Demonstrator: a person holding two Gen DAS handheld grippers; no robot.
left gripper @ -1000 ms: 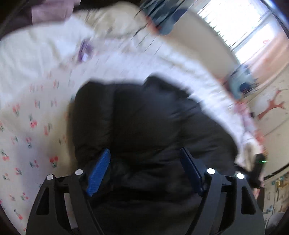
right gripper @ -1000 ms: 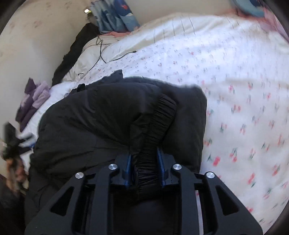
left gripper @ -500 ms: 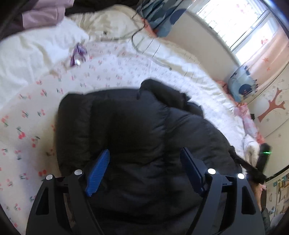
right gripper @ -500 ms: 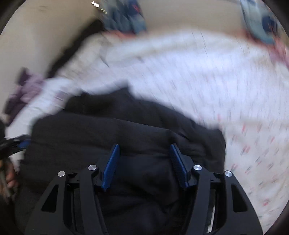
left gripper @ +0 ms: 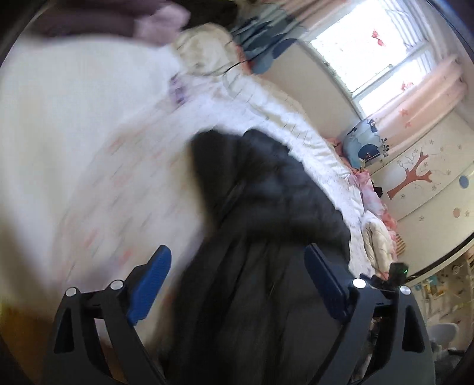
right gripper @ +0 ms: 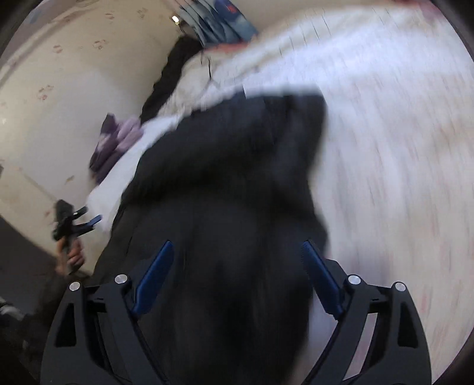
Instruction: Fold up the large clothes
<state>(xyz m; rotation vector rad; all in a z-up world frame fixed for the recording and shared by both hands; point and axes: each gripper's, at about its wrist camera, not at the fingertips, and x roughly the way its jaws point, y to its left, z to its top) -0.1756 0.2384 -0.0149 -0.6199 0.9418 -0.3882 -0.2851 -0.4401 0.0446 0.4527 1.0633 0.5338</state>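
A black padded jacket (left gripper: 266, 213) lies folded in a bulky heap on the floral bedsheet (left gripper: 97, 165). My left gripper (left gripper: 237, 272) hovers over its near left edge. The jaws are opening wide, and the blue pads (left gripper: 151, 281) touch nothing. In the right wrist view the same jacket (right gripper: 237, 165) fills the middle. My right gripper (right gripper: 237, 269) hangs above its near part with jaws opening, and its blue pads (right gripper: 321, 280) stand clear of the cloth. A hand holds the left gripper (right gripper: 69, 220) at the jacket's left side. Both views are motion-blurred.
Purple clothes (right gripper: 115, 139) lie at the bed's edge by the wall. A blue patterned pillow (right gripper: 219, 20) and a cream quilt (left gripper: 207, 50) with a dark cable sit at the head. A window (left gripper: 382, 50) and another cushion (left gripper: 363, 142) are on the right.
My right gripper let go of the jacket's elastic cuff and opened wide. Both grippers drew back from the jacket, and the left one slid toward its left edge.
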